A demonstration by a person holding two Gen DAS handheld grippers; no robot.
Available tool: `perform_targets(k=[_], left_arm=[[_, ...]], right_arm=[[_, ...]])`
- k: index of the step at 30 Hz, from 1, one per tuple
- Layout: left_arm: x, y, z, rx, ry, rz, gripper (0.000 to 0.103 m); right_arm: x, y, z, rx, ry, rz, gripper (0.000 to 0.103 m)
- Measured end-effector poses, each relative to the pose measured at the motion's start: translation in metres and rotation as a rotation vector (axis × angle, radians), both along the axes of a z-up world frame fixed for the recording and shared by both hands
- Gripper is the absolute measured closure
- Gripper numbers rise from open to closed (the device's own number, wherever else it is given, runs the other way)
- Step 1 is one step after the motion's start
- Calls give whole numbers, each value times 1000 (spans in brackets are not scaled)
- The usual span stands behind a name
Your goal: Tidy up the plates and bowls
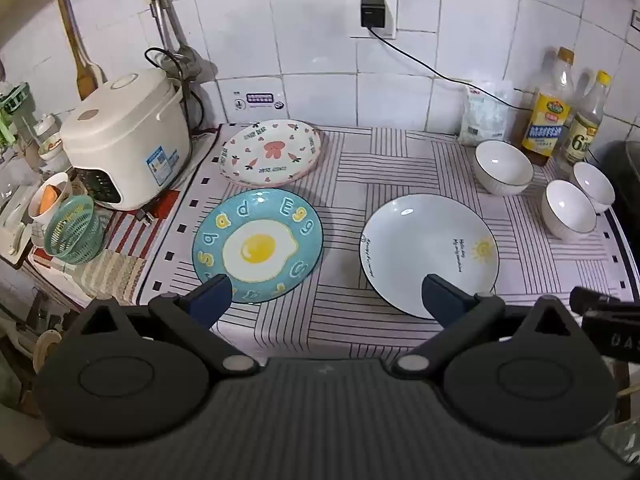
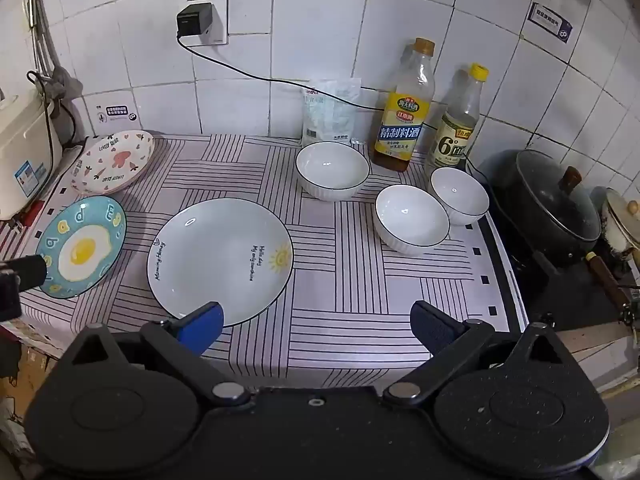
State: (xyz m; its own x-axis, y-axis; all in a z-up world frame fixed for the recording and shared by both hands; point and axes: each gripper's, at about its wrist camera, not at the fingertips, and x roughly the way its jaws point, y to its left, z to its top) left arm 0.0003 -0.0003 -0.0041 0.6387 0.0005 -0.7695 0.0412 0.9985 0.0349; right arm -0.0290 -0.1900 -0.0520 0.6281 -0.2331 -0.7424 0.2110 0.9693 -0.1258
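Three plates lie on the striped cloth: a blue fried-egg plate, a white sun plate, and a pink patterned plate at the back left. Three white bowls stand at the right: a large one and two smaller ones. My left gripper is open and empty, above the front edge between the egg plate and the sun plate. My right gripper is open and empty, in front of the sun plate's right side.
A rice cooker stands at the left with a green basket in front. Two bottles and a white bag line the tiled wall. A lidded black pan sits on the stove at the right.
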Motion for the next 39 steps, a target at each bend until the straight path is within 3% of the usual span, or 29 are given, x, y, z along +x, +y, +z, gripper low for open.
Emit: perform_targets(k=[5, 14, 19, 30, 39], left_arm=[[1, 8, -2, -14, 2, -2, 3], [-9, 2, -3, -2, -78, -40, 2], [-11, 1, -7, 22, -61, -48, 1], [-9, 3, -13, -4, -15, -68, 0], [-14, 5, -15, -1, -27, -84, 0]], right_arm=[[-3, 3, -1, -14, 7, -18, 2], [-10, -1, -3, 3, 18, -3, 2], [-12, 3, 0, -10, 21, 2, 2], [-18, 2, 1, -21, 0, 11, 2], [-23, 4, 0, -39, -4, 4, 2]])
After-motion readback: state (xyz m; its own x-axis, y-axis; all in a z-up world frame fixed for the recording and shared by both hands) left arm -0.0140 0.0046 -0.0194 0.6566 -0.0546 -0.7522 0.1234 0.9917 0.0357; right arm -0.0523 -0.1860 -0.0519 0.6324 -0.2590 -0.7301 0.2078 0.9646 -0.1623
